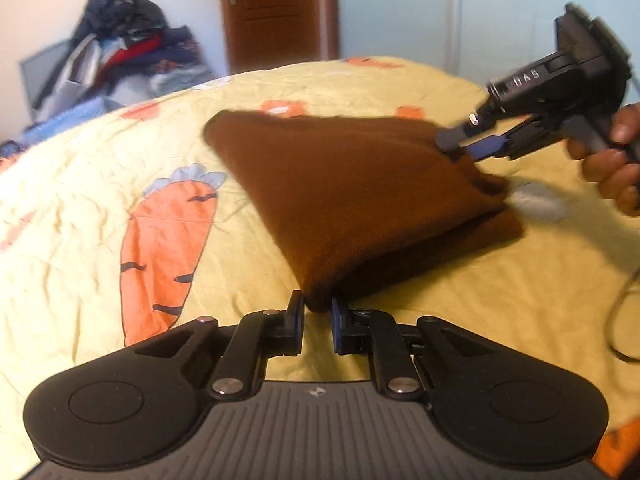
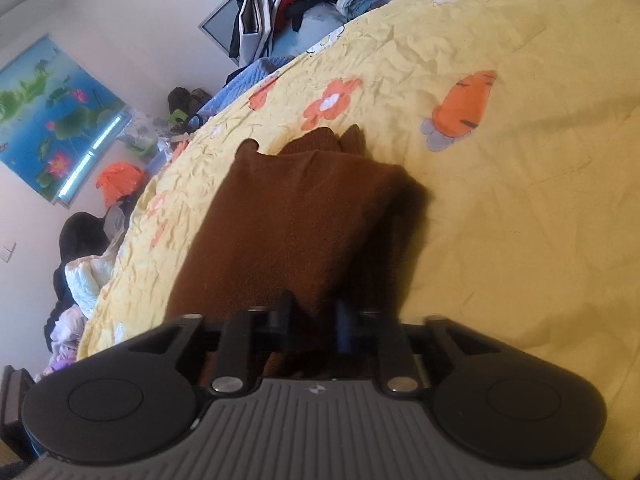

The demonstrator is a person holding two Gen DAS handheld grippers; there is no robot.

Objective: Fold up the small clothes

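A brown knitted garment [image 1: 352,196] lies folded over on the yellow carrot-print bedsheet [image 1: 80,208]. My left gripper [image 1: 318,308] is shut on its near corner. My right gripper [image 1: 460,148] is shut on the far right corner, held by a hand. In the right wrist view the right gripper [image 2: 314,312] pinches the brown garment [image 2: 288,224], which stretches away over the sheet with its ribbed ends at the far side. The held edge looks lifted a little off the bed.
A pile of clothes [image 1: 120,48] sits beyond the bed by the wall, with a brown door [image 1: 276,12] behind. More clothes and bags [image 2: 100,240] lie on the floor at the bed's edge. A cable [image 1: 620,320] hangs at right.
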